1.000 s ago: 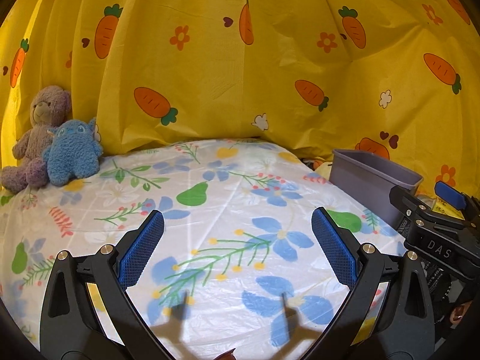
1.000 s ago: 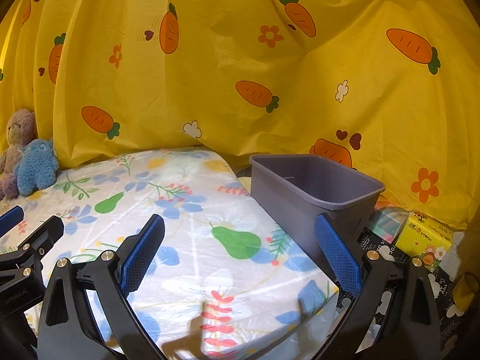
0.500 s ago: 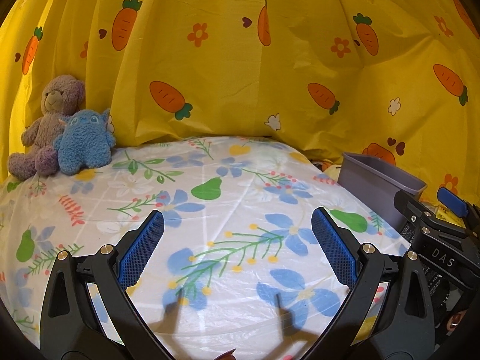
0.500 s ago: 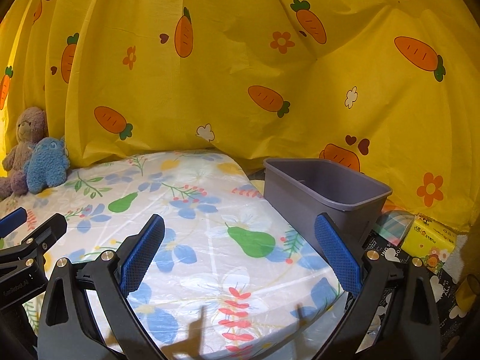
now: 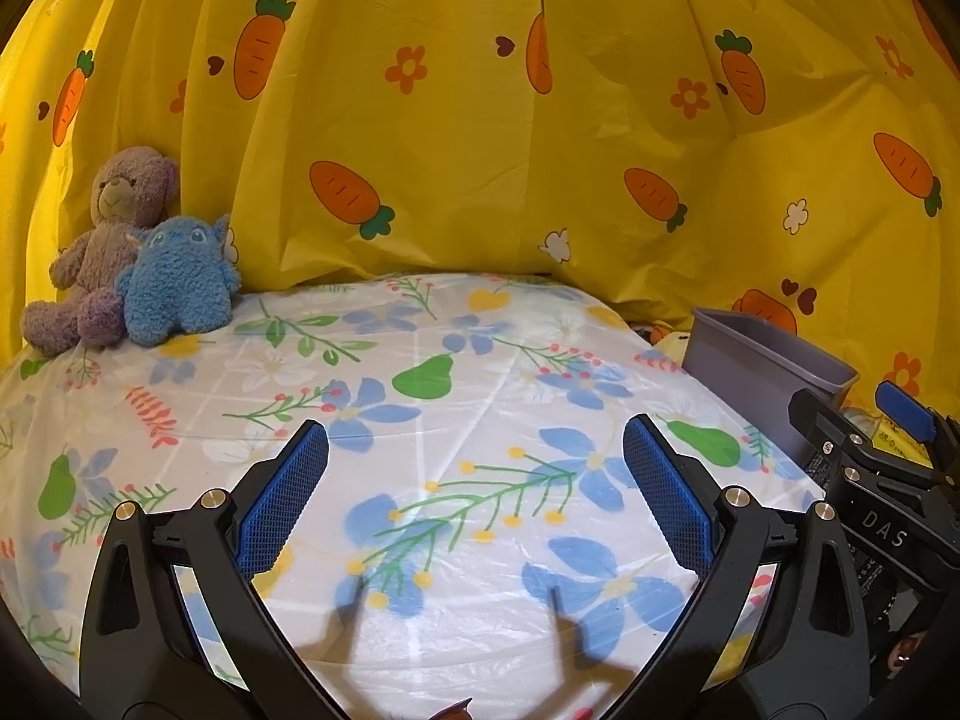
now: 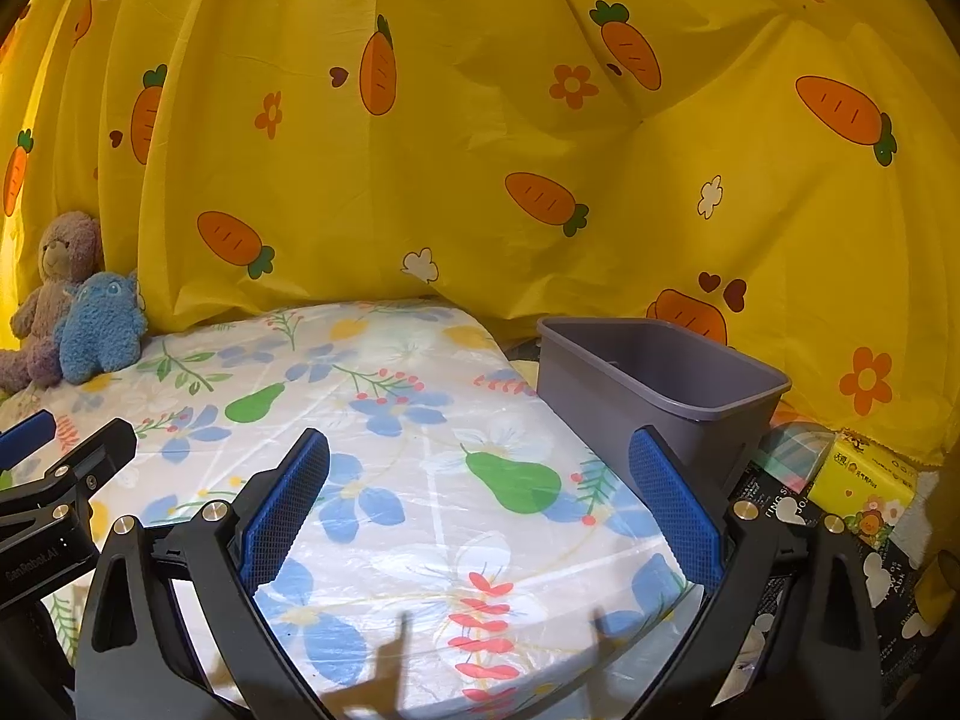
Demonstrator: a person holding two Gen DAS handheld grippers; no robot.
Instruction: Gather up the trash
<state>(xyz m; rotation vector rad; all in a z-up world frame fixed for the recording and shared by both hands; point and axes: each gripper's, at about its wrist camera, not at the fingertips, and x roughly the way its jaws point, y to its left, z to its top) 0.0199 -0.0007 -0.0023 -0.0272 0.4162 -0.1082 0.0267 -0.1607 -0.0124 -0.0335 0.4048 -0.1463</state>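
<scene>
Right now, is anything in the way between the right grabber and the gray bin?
Nothing visible blocks it. The right gripper is open and empty above the flowered table cover, and the gray bin sits just ahead to its right, beyond the table's edge, top open.

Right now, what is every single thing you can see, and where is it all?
Teddy bear: one, purple, back left corner of the table, against the curtain.
Fuzzy monster toy: one, blue, touching the teddy bear's right side.
Tablecloth: one, white with blue flowers and green pears, covering the table.
Curtain: one, yellow with orange carrots, behind everything.
Bin: one, grey, open top, off the table's right edge.
Tissue pack: one, yellow, right of the bin, lower down.
Left hand-held gripper: one, black with blue pads, open, over the table.
Right hand-held gripper: one, same colours, open, near the bin.
</scene>
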